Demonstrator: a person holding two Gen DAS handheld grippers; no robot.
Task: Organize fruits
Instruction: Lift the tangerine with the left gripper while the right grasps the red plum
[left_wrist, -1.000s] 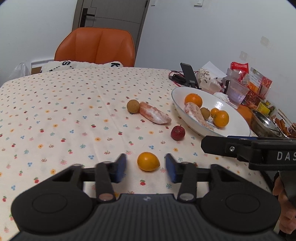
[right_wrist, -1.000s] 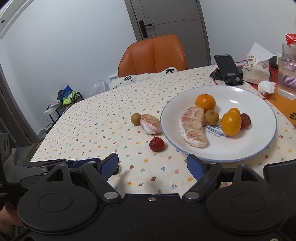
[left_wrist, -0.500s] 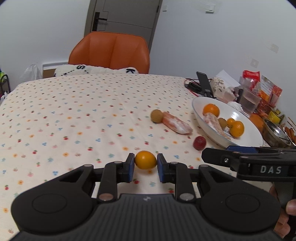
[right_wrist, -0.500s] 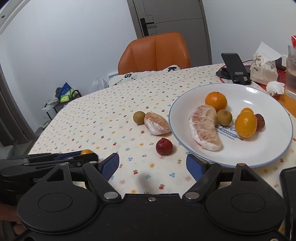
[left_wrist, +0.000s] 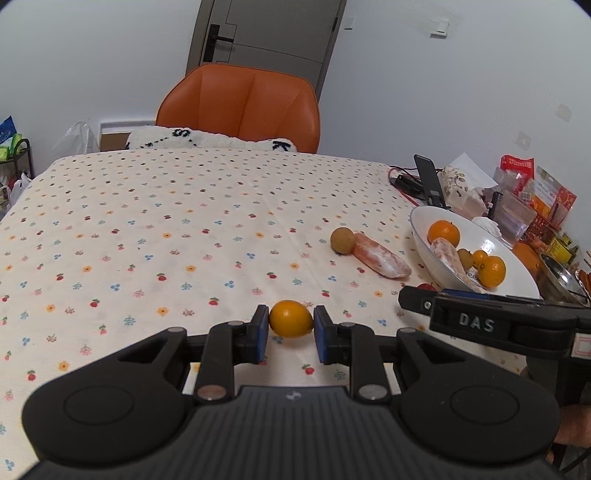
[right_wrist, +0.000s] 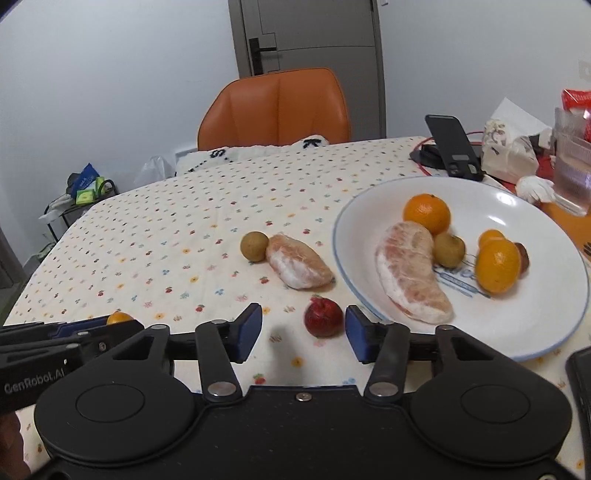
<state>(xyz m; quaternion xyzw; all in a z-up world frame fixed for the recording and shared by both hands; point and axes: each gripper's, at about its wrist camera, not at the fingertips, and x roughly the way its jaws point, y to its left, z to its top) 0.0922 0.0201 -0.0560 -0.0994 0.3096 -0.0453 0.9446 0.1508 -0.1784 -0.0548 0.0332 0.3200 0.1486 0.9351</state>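
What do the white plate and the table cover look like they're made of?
Plate: probably glazed ceramic; glossy white, window-like highlights, thin blue rim line, printed blue logo. Melamine can't be ruled out. Table cover: likely cotton-type fabric; matte, small floral print, with a soft crease down the middle.

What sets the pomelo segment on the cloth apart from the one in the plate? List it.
The pomelo segment on the cloth lies on the tablecloth touching a small brown fruit; the pomelo segment in the plate lies inside the white plate against an orange. The plated one looks longer and more curved. Both are peeled and pinkish.
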